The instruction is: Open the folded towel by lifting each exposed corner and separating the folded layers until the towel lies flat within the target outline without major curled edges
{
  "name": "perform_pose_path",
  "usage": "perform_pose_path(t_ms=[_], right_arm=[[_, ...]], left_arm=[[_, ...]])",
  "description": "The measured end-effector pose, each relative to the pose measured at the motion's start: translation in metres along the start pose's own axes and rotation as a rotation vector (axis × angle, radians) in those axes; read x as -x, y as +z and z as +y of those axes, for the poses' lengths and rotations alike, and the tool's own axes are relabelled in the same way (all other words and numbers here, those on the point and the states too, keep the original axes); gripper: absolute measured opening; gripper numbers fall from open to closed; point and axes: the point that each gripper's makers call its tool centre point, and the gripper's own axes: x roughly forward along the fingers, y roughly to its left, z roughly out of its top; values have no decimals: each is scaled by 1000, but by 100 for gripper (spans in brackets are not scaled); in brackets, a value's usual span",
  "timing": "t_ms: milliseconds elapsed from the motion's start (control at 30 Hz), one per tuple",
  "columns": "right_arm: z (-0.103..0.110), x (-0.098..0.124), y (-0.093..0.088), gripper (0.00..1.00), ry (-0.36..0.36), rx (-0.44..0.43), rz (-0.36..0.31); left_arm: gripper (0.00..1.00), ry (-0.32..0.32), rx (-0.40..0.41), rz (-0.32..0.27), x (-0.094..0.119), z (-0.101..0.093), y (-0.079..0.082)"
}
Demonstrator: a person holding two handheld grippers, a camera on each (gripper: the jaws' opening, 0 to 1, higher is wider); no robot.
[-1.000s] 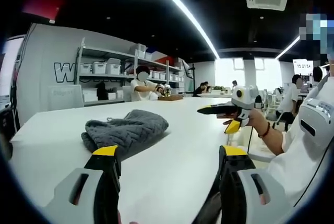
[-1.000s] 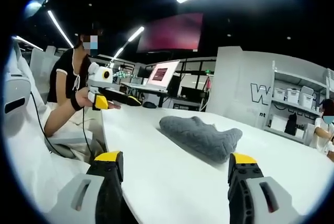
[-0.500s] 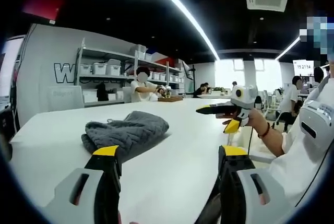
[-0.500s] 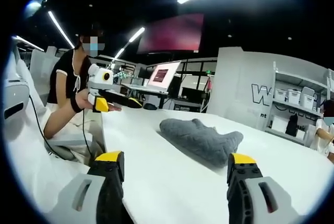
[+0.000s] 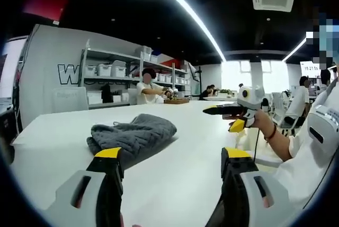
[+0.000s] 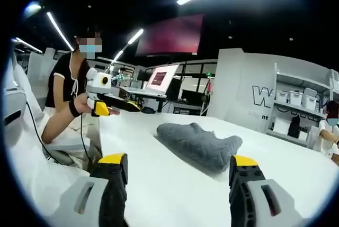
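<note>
Towel: the grey knitted towel (image 5: 132,137) lies folded and bunched on the white worktop (image 5: 190,132), near the middle, touched by neither tool.
Left tool: the left tool (image 5: 169,158) hovers above the worktop's near edge, its jaws wide apart and holding nothing; the towel lies just beyond its left jaw.
Right tool: the right tool (image 6: 177,166) hangs over the worktop, jaws wide and empty, the towel ahead between them.
Background: shelves with bins (image 5: 106,71) along the wall.

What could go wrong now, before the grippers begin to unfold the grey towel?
1. The grey towel lies bunched, its corners hard to pick out; a jaw may pinch several layers together.
2. No target outline is visible on the white table, so placement could drift.
3. Both grippers are open and apart from the towel; an uneven approach might drag it.
</note>
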Motion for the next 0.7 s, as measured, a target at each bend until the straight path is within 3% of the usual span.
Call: perform_pose_path(t_ms=[367, 700], right_arm=[[-5, -2, 5, 76, -11, 6, -1], [-15, -4, 11, 75, -24, -1, -13]], left_arm=[[72, -1, -31, 22, -5, -1, -1], [72, 20, 8, 5, -6, 12, 2]])
